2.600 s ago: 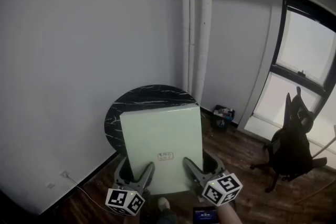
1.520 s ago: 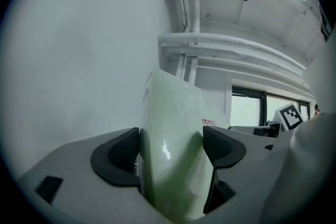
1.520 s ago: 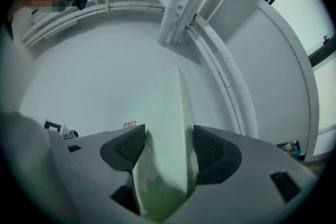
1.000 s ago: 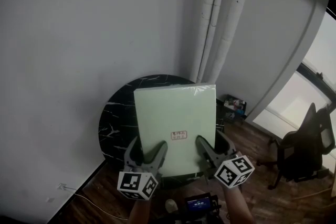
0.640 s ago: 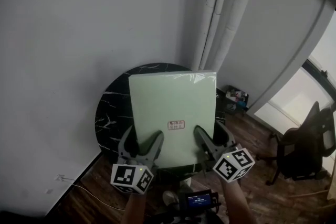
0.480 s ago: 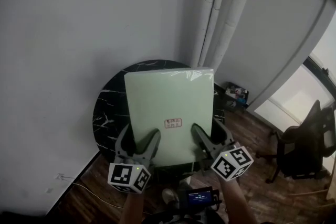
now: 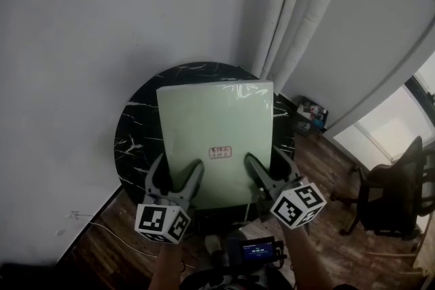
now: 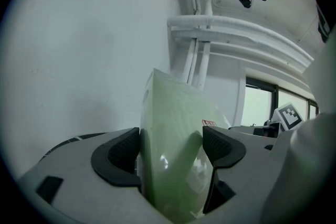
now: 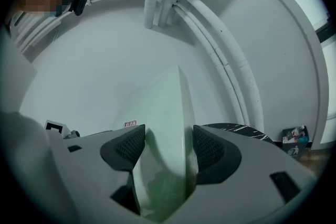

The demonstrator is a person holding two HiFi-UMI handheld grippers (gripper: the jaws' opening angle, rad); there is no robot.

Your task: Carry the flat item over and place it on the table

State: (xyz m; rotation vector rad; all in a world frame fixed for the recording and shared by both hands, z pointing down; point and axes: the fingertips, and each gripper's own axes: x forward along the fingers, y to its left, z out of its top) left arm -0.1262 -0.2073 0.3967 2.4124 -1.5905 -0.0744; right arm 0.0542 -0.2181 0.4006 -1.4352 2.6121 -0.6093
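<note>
Carry step judged nearly done: green board [image 7: 216, 136] is held over the round black table [image 7: 132, 139] at frame centre, its near edge clamped by left gripper [image 7: 175, 178] and right gripper [image 7: 270, 172]. Lowering flat is called for next. Small bin [image 7: 311, 116] is seen at right, contents unreadable.

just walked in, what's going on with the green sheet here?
Someone is holding a pale green flat panel by its near edge with two handheld grippers. The left claw and the right claw are each shut on that edge, one toward each corner. The panel is over the round black marble table. Whether it touches the top can't be told from these views, and neither claw has let go.
</note>
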